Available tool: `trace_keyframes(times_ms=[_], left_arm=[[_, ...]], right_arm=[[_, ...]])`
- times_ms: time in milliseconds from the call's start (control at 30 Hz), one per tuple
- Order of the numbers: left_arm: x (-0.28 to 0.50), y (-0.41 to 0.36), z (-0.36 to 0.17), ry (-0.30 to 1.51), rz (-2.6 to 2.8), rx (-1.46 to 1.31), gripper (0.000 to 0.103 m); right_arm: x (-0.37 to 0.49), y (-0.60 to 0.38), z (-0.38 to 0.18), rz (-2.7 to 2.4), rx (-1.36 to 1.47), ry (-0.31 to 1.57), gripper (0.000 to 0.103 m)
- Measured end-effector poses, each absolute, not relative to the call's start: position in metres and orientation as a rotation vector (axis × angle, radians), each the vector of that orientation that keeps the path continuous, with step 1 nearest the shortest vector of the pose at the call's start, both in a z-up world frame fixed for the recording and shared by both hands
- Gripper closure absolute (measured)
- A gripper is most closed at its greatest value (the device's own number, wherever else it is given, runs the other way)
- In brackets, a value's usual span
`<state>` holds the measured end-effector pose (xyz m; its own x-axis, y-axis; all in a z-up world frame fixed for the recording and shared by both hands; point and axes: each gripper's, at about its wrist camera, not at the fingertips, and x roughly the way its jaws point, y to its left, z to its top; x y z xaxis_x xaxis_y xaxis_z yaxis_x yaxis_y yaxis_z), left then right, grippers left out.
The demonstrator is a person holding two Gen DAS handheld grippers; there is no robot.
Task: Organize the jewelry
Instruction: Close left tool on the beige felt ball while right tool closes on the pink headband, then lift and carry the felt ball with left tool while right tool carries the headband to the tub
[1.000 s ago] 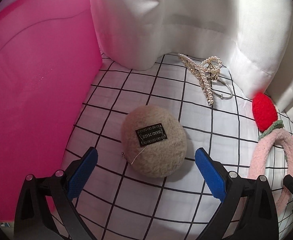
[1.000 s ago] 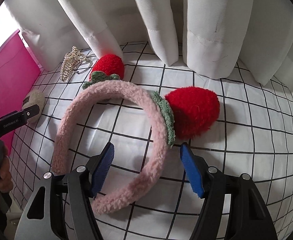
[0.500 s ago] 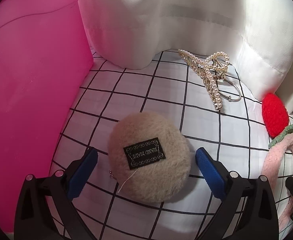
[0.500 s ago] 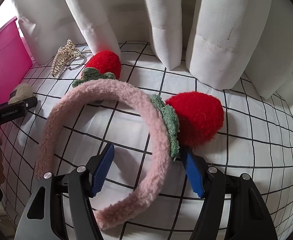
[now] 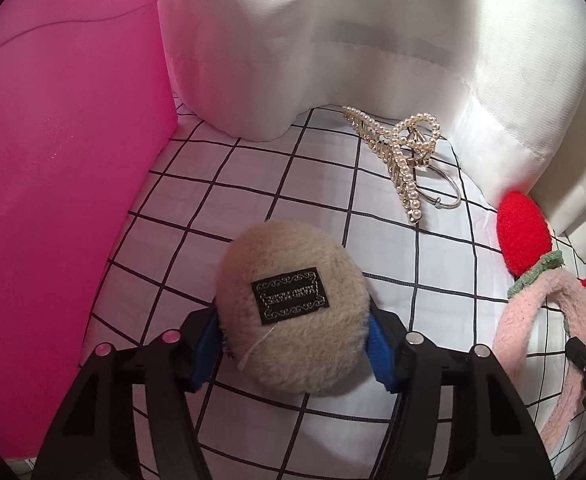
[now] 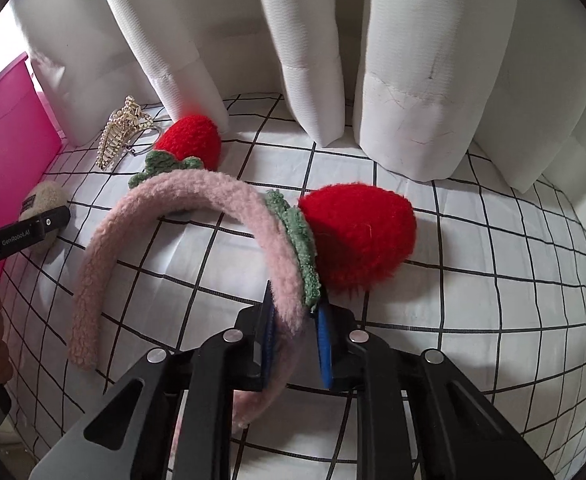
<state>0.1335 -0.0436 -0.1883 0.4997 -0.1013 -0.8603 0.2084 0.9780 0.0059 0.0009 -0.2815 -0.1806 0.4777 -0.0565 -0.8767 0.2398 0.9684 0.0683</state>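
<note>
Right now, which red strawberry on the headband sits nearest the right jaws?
The larger-looking strawberry, just beyond the right gripper, not the far strawberry near the pearl hair claw.

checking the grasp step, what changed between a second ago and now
Both tools closed in. The left tool has just been closing and now squeezes the beige fluffy clip. The right tool has just been closing and now clamps the pink headband beside its strawberry. The pearl claw clip, pink bin and curtain stayed put.
</note>
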Motion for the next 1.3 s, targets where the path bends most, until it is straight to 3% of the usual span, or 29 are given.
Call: trace_keyframes(times_ms=[133, 767, 1300], left_arm=[[0.126, -0.04, -0.184, 1.034, -0.202, 0.101, 0.053], [0.064, -0.054, -0.115, 0.921, -0.267, 0.132, 0.054], [0.006, -0.036, -0.003, 0.761, -0.316, 0.081, 0.053]], right_arm=[[-0.011, -0.291, -0.177, -0.174, 0.258, 1.028, 0.089], [-0.06, -0.284, -0.112, -0.143, 0.182, 0.911, 0.089], [-0.087, -0.27, -0.019, -0.057, 0.114, 0.746, 0.089]])
